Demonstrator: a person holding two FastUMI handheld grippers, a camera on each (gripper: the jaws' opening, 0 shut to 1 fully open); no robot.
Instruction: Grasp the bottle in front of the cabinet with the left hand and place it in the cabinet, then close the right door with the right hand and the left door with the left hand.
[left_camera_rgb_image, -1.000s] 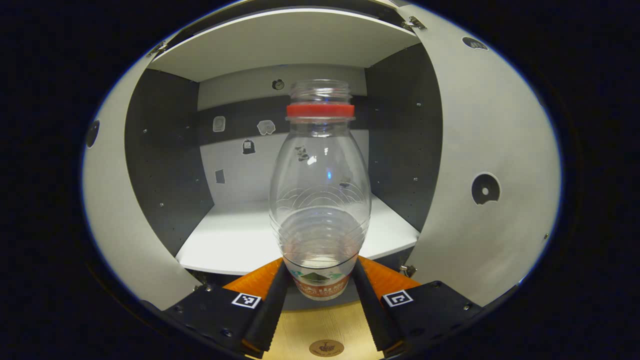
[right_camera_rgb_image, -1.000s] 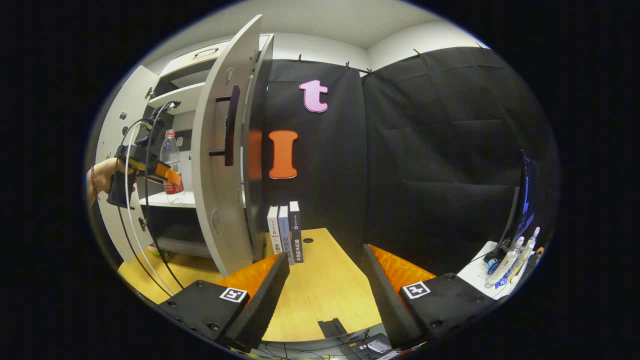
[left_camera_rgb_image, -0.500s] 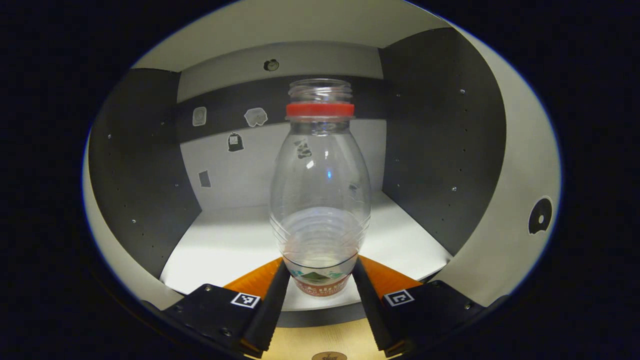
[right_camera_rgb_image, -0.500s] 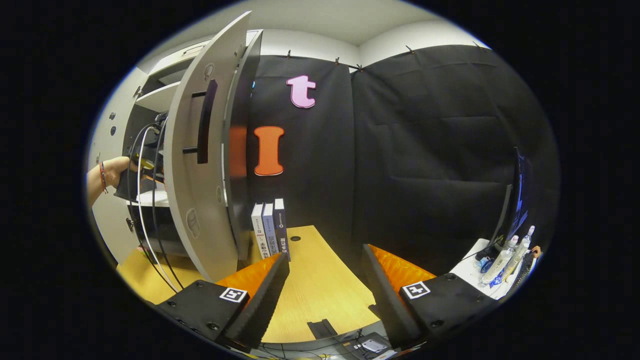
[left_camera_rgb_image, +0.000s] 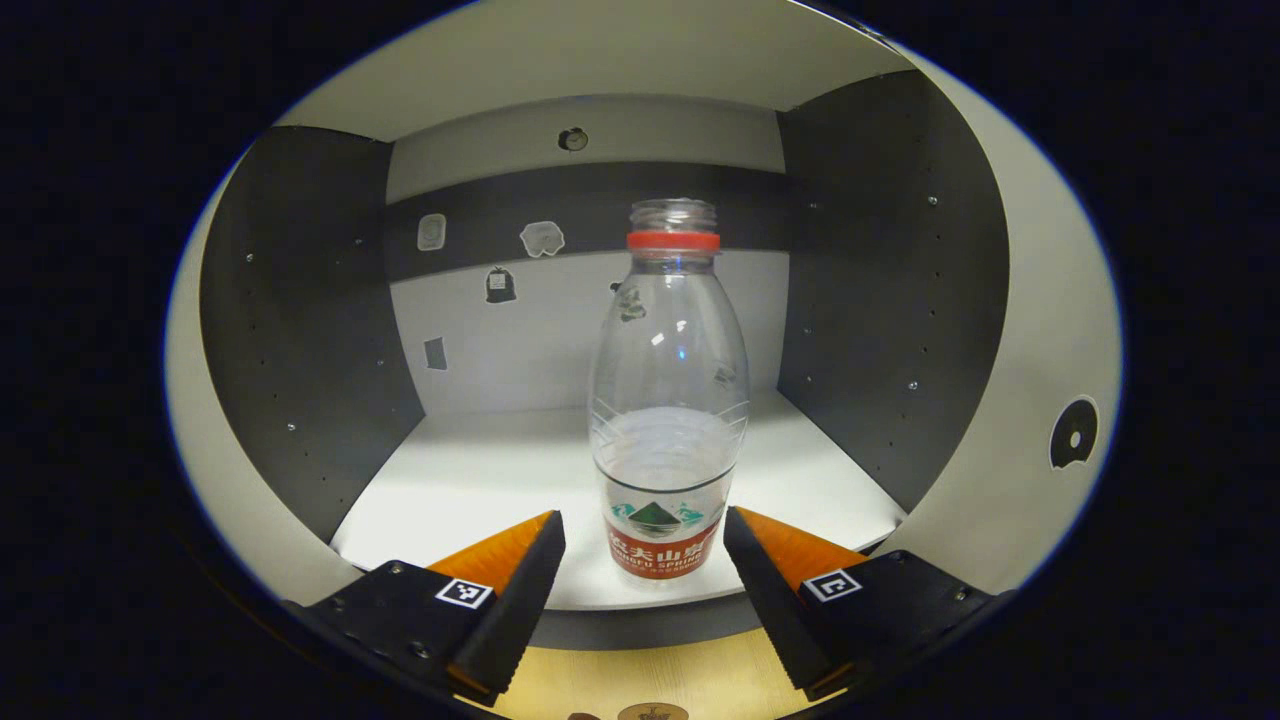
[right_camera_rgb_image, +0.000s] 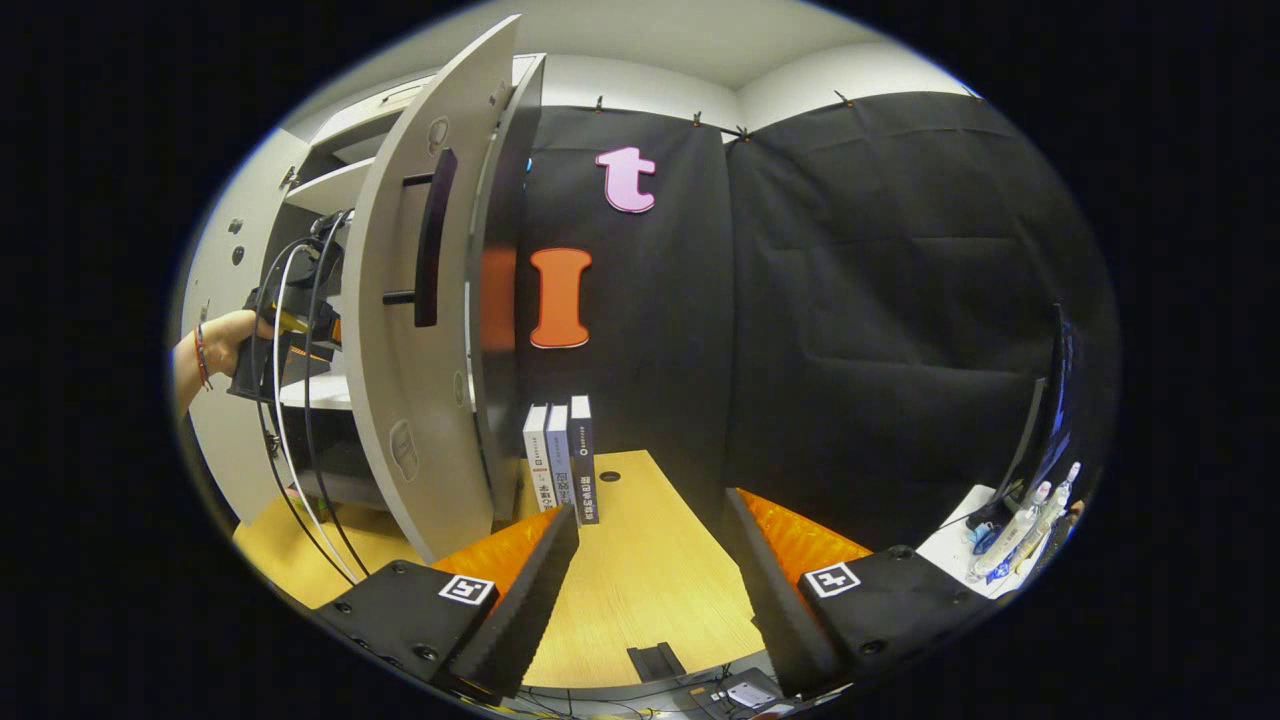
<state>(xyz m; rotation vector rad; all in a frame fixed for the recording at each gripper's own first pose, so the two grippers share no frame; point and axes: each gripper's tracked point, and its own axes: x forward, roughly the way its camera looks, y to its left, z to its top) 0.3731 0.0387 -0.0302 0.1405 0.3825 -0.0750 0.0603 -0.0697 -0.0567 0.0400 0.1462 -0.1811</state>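
Bottle (left_camera_rgb_image: 668, 420) is seen standing upright at centre frame of the left gripper view, near the front edge of the white shelf (left_camera_rgb_image: 470, 480) inside the cabinet, so the placing step appears done. The left gripper (left_camera_rgb_image: 645, 560) is spread open, both fingers apart from the bottle, presumably to release it cleanly. In the right gripper view the right gripper (right_camera_rgb_image: 650, 560) is held open and empty at lower centre, with the open right door (right_camera_rgb_image: 420, 330) at upper left, apparently awaiting closing.
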